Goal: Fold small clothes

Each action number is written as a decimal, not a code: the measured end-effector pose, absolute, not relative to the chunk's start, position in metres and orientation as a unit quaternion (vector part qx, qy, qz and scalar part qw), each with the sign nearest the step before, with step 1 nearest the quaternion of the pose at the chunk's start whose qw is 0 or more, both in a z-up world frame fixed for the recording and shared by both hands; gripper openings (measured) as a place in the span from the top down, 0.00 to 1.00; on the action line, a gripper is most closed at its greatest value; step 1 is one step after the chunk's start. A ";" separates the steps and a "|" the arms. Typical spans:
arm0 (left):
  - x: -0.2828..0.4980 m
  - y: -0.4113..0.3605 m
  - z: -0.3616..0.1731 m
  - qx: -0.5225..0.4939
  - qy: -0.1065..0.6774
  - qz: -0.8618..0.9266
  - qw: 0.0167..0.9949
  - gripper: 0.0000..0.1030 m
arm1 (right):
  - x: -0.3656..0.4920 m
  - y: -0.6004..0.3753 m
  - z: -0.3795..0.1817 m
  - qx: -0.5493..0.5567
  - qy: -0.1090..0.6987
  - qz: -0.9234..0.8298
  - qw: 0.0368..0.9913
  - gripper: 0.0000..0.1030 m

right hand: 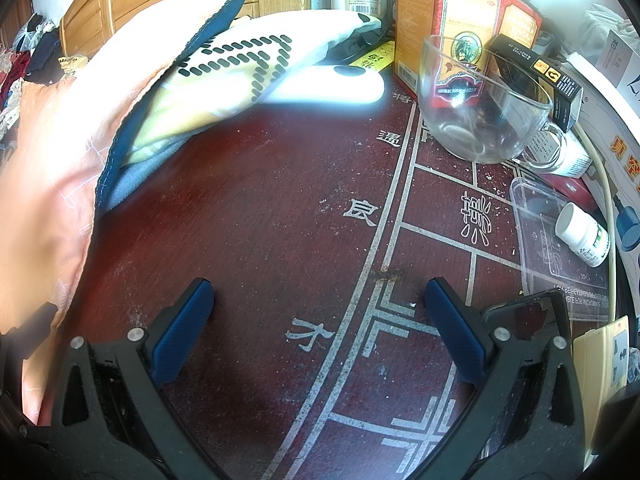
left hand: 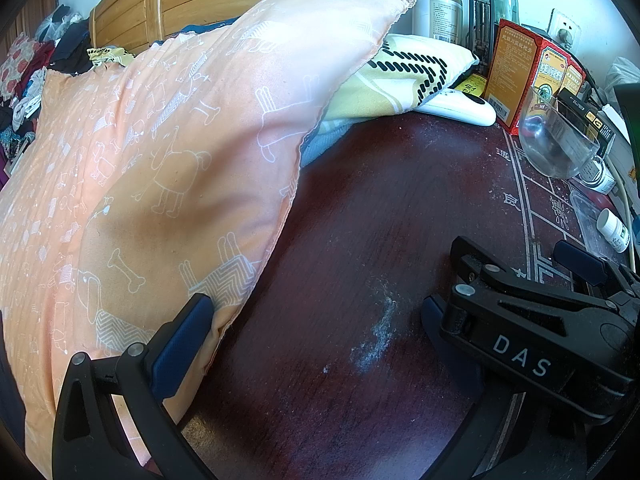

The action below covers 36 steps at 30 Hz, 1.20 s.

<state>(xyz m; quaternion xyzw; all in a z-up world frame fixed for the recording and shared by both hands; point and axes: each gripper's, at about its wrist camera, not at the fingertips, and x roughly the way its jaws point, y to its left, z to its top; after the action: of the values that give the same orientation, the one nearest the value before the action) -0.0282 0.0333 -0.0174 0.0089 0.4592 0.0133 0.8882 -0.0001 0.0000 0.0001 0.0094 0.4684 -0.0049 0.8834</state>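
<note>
On the left view alone, both spread tools [left hand: 316,336] [right hand: 320,328] share the table [left hand: 360,220].

"DAS" on the right claw [left hand: 516,354]

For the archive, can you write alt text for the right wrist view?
The open right gripper hovers over a bare stretch of a dark red table printed with white characters, holding nothing. An orange cloth lies at the left edge beside a yellow patterned cloth; a glass cup, boxes and a pill bottle crowd the right.
</note>
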 end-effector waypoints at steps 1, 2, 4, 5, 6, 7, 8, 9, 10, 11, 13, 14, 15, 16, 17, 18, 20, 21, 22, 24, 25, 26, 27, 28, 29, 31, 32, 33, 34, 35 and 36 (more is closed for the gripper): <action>-0.028 0.033 -0.017 0.009 0.459 0.013 0.888 0.00 | 0.000 0.000 0.000 0.009 0.468 -0.005 0.883 0.00; -0.028 0.033 -0.017 0.009 0.459 0.013 0.888 0.00 | 0.000 0.000 0.000 0.009 0.468 -0.005 0.883 0.00; -0.028 0.033 -0.017 0.009 0.459 0.013 0.888 0.00 | 0.000 0.000 0.000 0.009 0.468 -0.005 0.883 0.00; -0.028 0.033 -0.017 0.009 0.459 0.013 0.888 0.00 | 0.000 0.000 0.000 0.009 0.468 -0.005 0.883 0.00; -0.028 0.033 -0.017 0.009 0.459 0.013 0.888 0.00 | 0.000 0.000 0.000 0.009 0.468 -0.005 0.883 0.00; -0.028 0.033 -0.017 0.009 0.459 0.013 0.888 0.00 | 0.000 0.000 0.000 0.009 0.468 -0.005 0.883 0.00; -0.028 0.033 -0.017 0.009 0.459 0.013 0.888 0.00 | 0.000 0.000 0.000 0.009 0.468 -0.005 0.883 0.00; -0.028 0.033 -0.017 0.008 0.459 0.013 0.888 0.00 | 0.000 0.000 0.000 0.009 0.468 -0.005 0.883 0.00; -0.032 0.034 -0.017 0.007 0.459 0.013 0.888 0.00 | 0.000 0.000 0.000 0.009 0.468 -0.005 0.883 0.00; -0.035 0.035 -0.016 0.007 0.459 0.013 0.888 0.00 | 0.000 0.000 0.000 0.009 0.468 -0.005 0.883 0.00; -0.036 0.034 -0.015 0.007 0.459 0.013 0.888 0.00 | 0.000 0.000 0.000 0.009 0.468 -0.005 0.883 0.00; -0.036 0.034 -0.014 0.007 0.459 0.013 0.888 0.00 | 0.000 0.000 0.000 0.009 0.468 -0.005 0.883 0.00; -0.036 0.034 -0.014 0.006 0.459 0.013 0.888 0.00 | 0.000 0.000 0.000 0.009 0.468 -0.005 0.883 0.00; -0.036 0.034 -0.015 0.006 0.459 0.013 0.888 0.00 | 0.000 0.000 0.001 0.009 0.468 -0.005 0.884 0.00; -0.036 0.034 -0.014 0.006 0.459 0.013 0.888 0.00 | 0.000 0.000 0.001 0.009 0.468 -0.005 0.883 0.00; -0.036 0.034 -0.015 0.006 0.459 0.013 0.888 0.00 | 0.000 0.000 0.000 0.009 0.468 -0.005 0.883 0.00; -0.036 0.034 -0.014 0.006 0.459 0.013 0.888 0.00 | 0.000 0.000 0.000 0.009 0.468 -0.005 0.883 0.00; -0.036 0.034 -0.014 0.006 0.459 0.013 0.888 0.00 | 0.000 0.000 0.000 0.009 0.468 -0.005 0.883 0.00; -0.036 0.034 -0.014 0.006 0.459 0.013 0.888 0.00 | 0.000 0.000 0.000 0.009 0.468 -0.005 0.883 0.00; -0.036 0.034 -0.015 0.006 0.459 0.013 0.888 0.00 | 0.000 0.000 0.000 0.009 0.468 -0.005 0.883 0.00; -0.036 0.034 -0.015 0.006 0.459 0.013 0.888 0.00 | 0.000 0.000 0.000 0.009 0.468 -0.005 0.883 0.00; -0.036 0.034 -0.014 0.006 0.459 0.013 0.888 0.00 | 0.000 0.000 0.000 0.009 0.468 -0.005 0.883 0.00; -0.036 0.034 -0.015 0.006 0.459 0.013 0.888 0.00 | 0.000 0.000 0.000 0.009 0.468 -0.005 0.883 0.00; -0.036 0.034 -0.014 0.006 0.459 0.013 0.888 0.00 | 0.000 0.000 0.000 0.009 0.468 -0.005 0.883 0.00; -0.036 0.034 -0.014 0.006 0.459 0.013 0.888 0.00 | 0.000 0.000 0.000 0.009 0.468 -0.005 0.883 0.00; -0.036 0.034 -0.014 0.006 0.459 0.013 0.888 0.00 | 0.000 0.000 0.000 0.009 0.468 -0.005 0.883 0.00; -0.036 0.034 -0.014 0.006 0.459 0.013 0.888 0.00 | 0.000 0.000 0.000 0.009 0.468 -0.005 0.883 0.00; -0.036 0.034 -0.015 0.006 0.459 0.013 0.888 0.00 | 0.000 0.000 0.000 0.009 0.468 -0.005 0.883 0.00; -0.036 0.034 -0.015 0.006 0.459 0.013 0.888 0.00 | 0.000 0.000 0.000 0.009 0.468 -0.005 0.883 0.00; -0.036 0.034 -0.015 0.006 0.459 0.013 0.888 0.00 | 0.000 0.000 0.000 0.009 0.468 -0.005 0.883 0.00; -0.036 0.034 -0.014 0.006 0.459 0.013 0.888 0.00 | 0.000 0.000 0.000 0.009 0.468 -0.005 0.883 0.00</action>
<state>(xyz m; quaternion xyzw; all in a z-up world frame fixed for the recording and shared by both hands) -0.0363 0.0341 -0.0138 0.0062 0.4593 0.0127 0.8882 0.0000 -0.0001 0.0000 0.0094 0.4684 -0.0049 0.8834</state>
